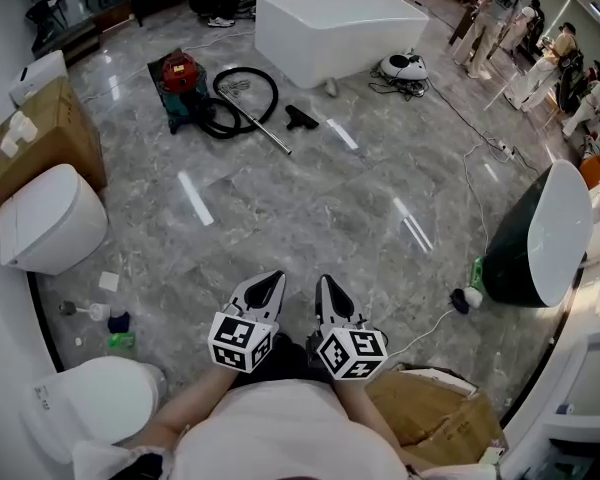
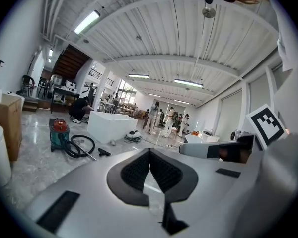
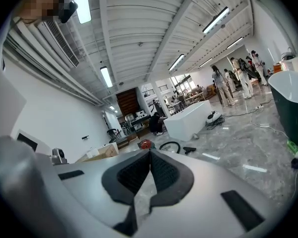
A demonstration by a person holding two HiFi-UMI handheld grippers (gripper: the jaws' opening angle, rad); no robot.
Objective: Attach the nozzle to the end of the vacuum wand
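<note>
Closest to the head camera are the person's white shirt and forearms, carrying the left tool (image 1: 272,280) and the right tool (image 1: 326,284) side by side, low and pointing ahead over the grey marble floor (image 1: 310,208). Each tool's own view shows its jaws pressed fully together with nothing between them; both are empty. Task items lie well apart from the tools, across the floor: the red-topped vacuum canister (image 1: 180,73) with its black hose (image 1: 242,93) coiled beside it, the metal vacuum wand (image 1: 263,131) lying flat and running out from the hose, and the black nozzle (image 1: 301,118) resting on the floor near the wand but not joined to it. A white bathtub (image 1: 340,28) stands behind them. Assessment: no part of the task is done; neither item is in hand. Remaining, as judged: approach, take up wand and nozzle, line the nozzle's socket up with the wand end and push it home. Writing: none legible. The cubes on the tools bear only black-and-white square markers; a small label on the near white toilet (image 1: 95,403) is too small to read; the cardboard box (image 1: 435,408) at the right shows no readable print; no brand can be made out on the canister
</note>
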